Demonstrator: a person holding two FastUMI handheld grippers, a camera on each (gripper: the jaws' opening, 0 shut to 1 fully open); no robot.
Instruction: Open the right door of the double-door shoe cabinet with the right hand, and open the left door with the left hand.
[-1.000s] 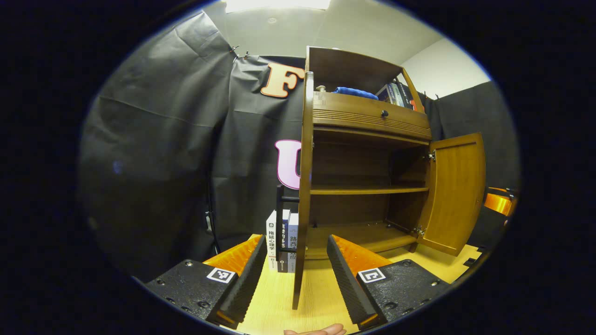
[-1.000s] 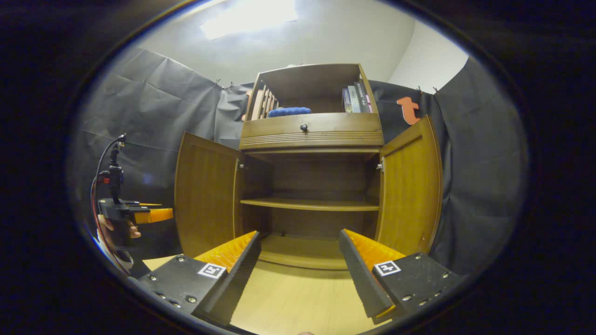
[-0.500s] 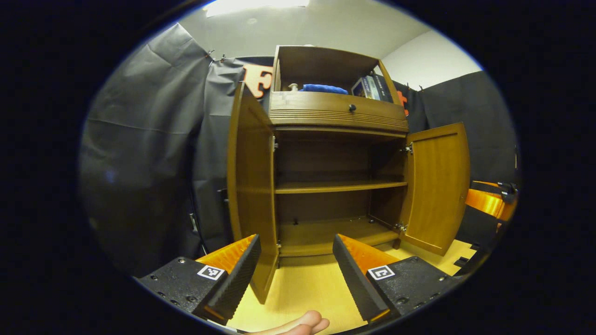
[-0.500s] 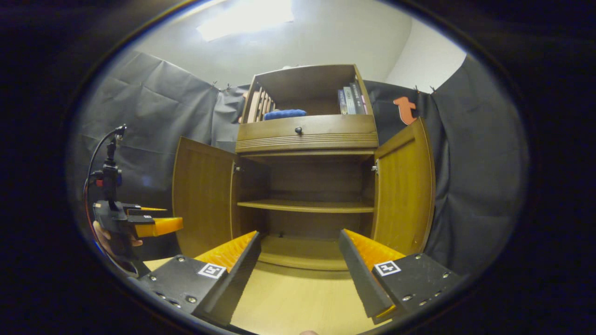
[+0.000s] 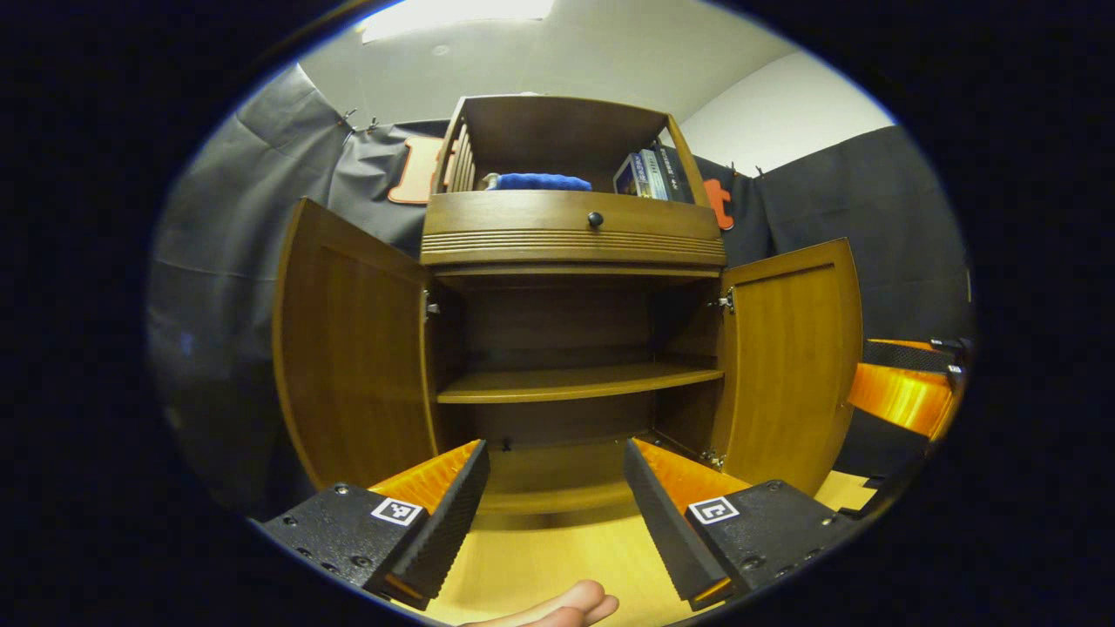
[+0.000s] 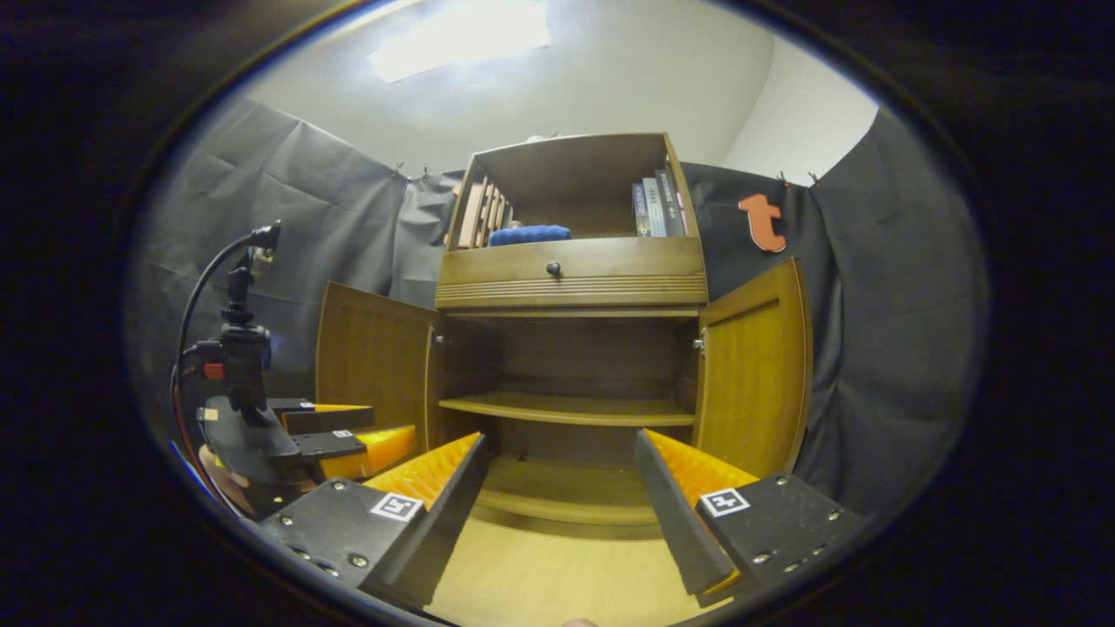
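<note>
A brown wooden shoe cabinet (image 5: 571, 235) (image 6: 571, 274) stands ahead with both doors swung wide. Its left door (image 5: 348, 348) (image 6: 370, 357) and right door (image 5: 793, 348) (image 6: 753, 370) hang open, baring one inner shelf (image 5: 575, 381) (image 6: 566, 407). My left gripper (image 5: 553, 501) is open in front of the cabinet's floor, holding nothing; it also shows in the right gripper view as the left gripper (image 6: 335, 435), low at the left. My right gripper (image 6: 557, 501) is open too, holding nothing, and the right gripper (image 5: 906, 383) sits at the edge of the left gripper view.
Above the doors a drawer with a dark knob (image 5: 595, 219) (image 6: 553, 269) is closed. The top compartment holds a blue cloth (image 5: 538, 181) (image 6: 529, 234) and upright books (image 5: 649, 172) (image 6: 658, 205). The cabinet rests on a pale wooden surface (image 5: 557, 566) (image 6: 557, 579). A fingertip (image 5: 557, 607) pokes in below.
The left gripper view has swung right, from the left door's edge to facing the cabinet squarely. The left gripper has come closer to the right gripper. Both grippers have backed off slightly.
</note>
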